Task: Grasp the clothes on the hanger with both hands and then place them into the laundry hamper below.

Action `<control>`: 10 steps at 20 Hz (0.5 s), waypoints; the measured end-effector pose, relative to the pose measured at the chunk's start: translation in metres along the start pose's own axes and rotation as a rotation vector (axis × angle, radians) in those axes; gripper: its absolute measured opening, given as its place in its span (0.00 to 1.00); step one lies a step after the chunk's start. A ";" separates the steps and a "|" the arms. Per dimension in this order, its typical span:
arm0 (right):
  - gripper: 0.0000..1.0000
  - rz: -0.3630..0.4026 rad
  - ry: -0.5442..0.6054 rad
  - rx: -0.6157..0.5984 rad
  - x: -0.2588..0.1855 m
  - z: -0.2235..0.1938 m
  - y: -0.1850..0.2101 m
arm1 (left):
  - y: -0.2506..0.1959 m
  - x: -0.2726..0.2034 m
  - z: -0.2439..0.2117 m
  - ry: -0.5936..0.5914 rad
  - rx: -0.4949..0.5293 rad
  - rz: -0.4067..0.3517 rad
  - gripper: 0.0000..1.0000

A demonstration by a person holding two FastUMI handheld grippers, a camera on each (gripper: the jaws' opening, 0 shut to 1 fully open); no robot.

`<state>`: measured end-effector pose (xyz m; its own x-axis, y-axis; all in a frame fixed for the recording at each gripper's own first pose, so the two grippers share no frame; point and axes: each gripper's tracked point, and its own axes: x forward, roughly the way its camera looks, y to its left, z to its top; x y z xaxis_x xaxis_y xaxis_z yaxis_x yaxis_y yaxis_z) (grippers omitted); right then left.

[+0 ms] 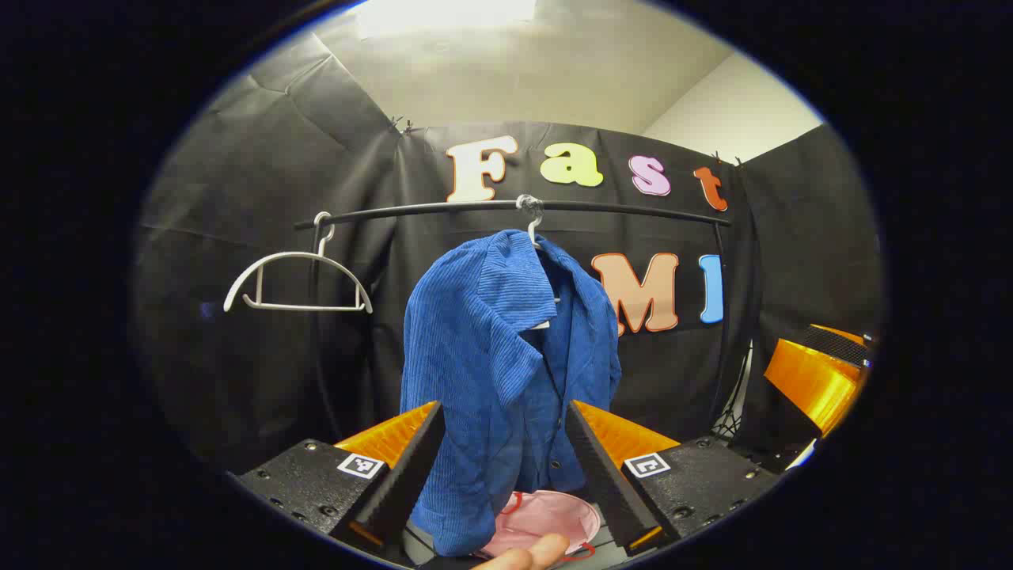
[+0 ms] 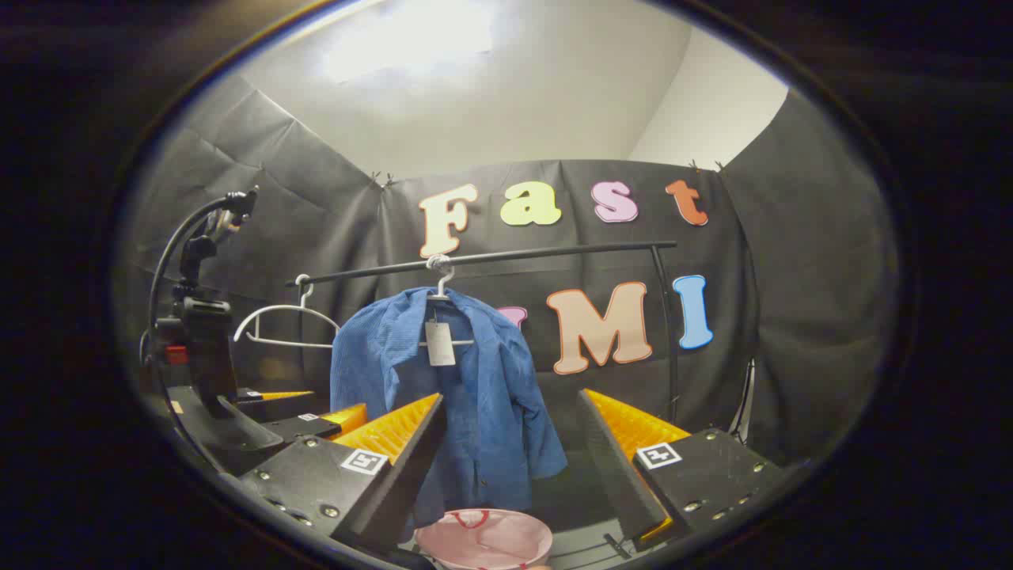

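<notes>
Approaching: we judge the reach step is in hand, nothing grasped yet.
Shirt: blue shirt (image 1: 506, 372) hangs on a white hanger (image 1: 532, 226) from the black rail (image 1: 633, 210), near its middle.
Hamper: pink hamper (image 1: 546, 526) sits below the shirt.
Left gripper (image 1: 502, 467): jaws spread wide, framing the shirt, apart from it.
Right gripper (image 2: 510, 459): jaws spread wide, farther off.
Spare: empty hanger (image 1: 297, 281) to one side.
Next: we must close in and pinch cloth at both sides, then lift it clear of the hanger.

the blue shirt (image 1: 506, 372) is showing a ribbed, matt cloth (corduroy-like), hanging on a smooth white plastic hanger (image 1: 532, 224). the dark rail (image 1: 506, 207) is looking like matt metal; the pink hamper (image 2: 484, 538) is showing soft cloth.
</notes>
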<state>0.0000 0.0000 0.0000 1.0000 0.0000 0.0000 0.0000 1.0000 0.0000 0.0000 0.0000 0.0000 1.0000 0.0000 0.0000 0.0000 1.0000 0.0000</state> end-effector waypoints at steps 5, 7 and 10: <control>0.98 -0.001 0.006 0.006 0.012 -0.005 -0.005 | -0.003 0.004 0.003 0.003 0.011 0.004 0.92; 0.98 -0.025 0.013 0.020 0.021 -0.009 -0.013 | -0.003 0.016 0.001 0.015 0.008 0.013 0.92; 0.98 -0.021 0.024 0.023 0.032 -0.019 -0.013 | 0.000 0.031 -0.006 0.032 0.002 0.047 0.95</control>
<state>0.0325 -0.0128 -0.0186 0.9995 -0.0204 -0.0245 0.0210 0.9995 0.0232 0.0314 -0.0003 -0.0058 0.9984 0.0470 -0.0317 -0.0469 0.9989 0.0023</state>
